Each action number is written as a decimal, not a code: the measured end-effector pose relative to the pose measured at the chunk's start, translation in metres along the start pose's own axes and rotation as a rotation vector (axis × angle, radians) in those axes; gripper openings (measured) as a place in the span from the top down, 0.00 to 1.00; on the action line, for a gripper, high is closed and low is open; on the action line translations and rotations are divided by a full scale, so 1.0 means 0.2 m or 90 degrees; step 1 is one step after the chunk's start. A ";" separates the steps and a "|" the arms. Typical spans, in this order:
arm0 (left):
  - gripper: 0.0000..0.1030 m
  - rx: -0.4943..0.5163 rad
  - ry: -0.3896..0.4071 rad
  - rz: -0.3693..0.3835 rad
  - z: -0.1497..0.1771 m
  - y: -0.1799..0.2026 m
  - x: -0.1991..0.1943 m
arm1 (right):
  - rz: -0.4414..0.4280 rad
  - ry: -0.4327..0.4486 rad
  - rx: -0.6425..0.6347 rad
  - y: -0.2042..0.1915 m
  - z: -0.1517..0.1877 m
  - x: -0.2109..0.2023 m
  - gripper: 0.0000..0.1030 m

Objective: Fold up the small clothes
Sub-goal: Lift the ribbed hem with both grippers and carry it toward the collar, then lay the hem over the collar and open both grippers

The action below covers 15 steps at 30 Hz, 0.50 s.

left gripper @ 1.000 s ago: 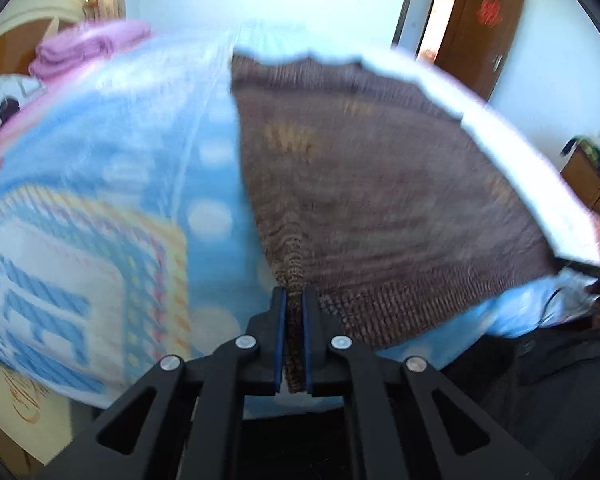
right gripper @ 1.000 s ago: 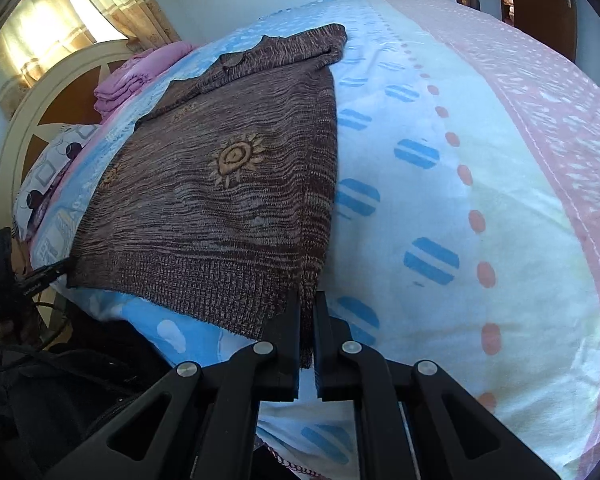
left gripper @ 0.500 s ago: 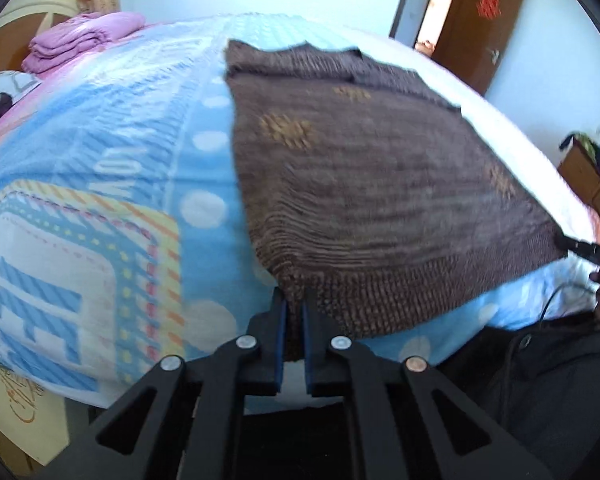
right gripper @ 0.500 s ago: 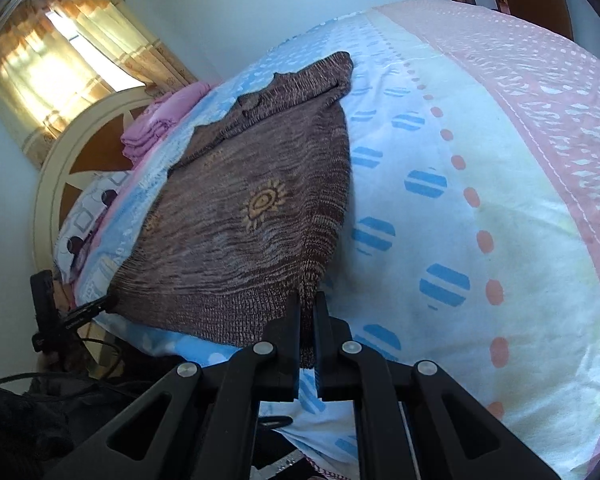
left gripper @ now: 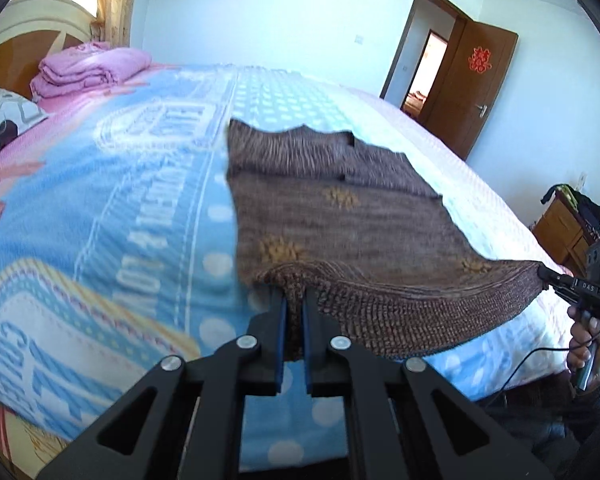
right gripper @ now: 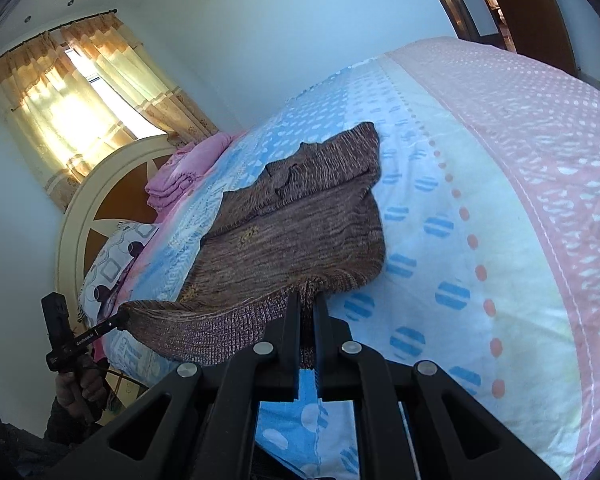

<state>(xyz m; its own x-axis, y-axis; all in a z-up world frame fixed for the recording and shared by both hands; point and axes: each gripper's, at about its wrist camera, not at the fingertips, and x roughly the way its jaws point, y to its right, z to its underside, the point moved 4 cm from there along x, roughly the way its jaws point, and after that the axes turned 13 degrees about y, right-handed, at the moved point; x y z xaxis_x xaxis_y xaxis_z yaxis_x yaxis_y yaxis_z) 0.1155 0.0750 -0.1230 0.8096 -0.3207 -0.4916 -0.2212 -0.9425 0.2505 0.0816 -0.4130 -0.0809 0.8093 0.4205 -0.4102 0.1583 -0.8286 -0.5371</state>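
A brown knitted sweater (left gripper: 340, 216) with small yellow sun patterns lies on the bed, its sleeves folded across the far end. My left gripper (left gripper: 294, 300) is shut on the sweater's near-left hem corner. My right gripper (right gripper: 308, 300) is shut on the near-right hem corner of the sweater (right gripper: 300, 236). The ribbed hem hangs stretched between the two grippers, lifted above the bed's near edge. The right gripper also shows at the far right of the left wrist view (left gripper: 548, 276), and the left gripper at the left of the right wrist view (right gripper: 120, 316).
The bed cover (left gripper: 100, 208) is blue, white and pink with dots. A folded pink blanket (left gripper: 92, 68) and a pillow (left gripper: 4, 120) lie by the headboard (right gripper: 100, 208). A brown door (left gripper: 484, 88) stands open beyond the bed. A wooden cabinet (left gripper: 560, 228) stands at the right.
Both grippers have lifted the sweater's hem off the bed and carried it forward over the garment. The hem now hangs in the air between them.
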 end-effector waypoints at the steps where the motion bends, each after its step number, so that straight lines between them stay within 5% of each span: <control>1: 0.93 0.000 0.006 -0.002 -0.03 -0.01 0.01 | -0.002 0.004 -0.004 -0.01 -0.02 0.01 0.96; 15: 0.93 -0.001 0.087 -0.028 -0.41 -0.06 0.21 | 0.001 0.051 -0.066 -0.14 -0.45 0.26 0.96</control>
<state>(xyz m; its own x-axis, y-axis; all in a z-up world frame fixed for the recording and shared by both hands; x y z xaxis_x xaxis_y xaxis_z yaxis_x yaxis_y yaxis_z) 0.1967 0.0815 -0.0786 0.8847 -0.2637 -0.3844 -0.1834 -0.9551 0.2329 0.1696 -0.4017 -0.0215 0.8512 0.3922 -0.3487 0.2113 -0.8643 -0.4564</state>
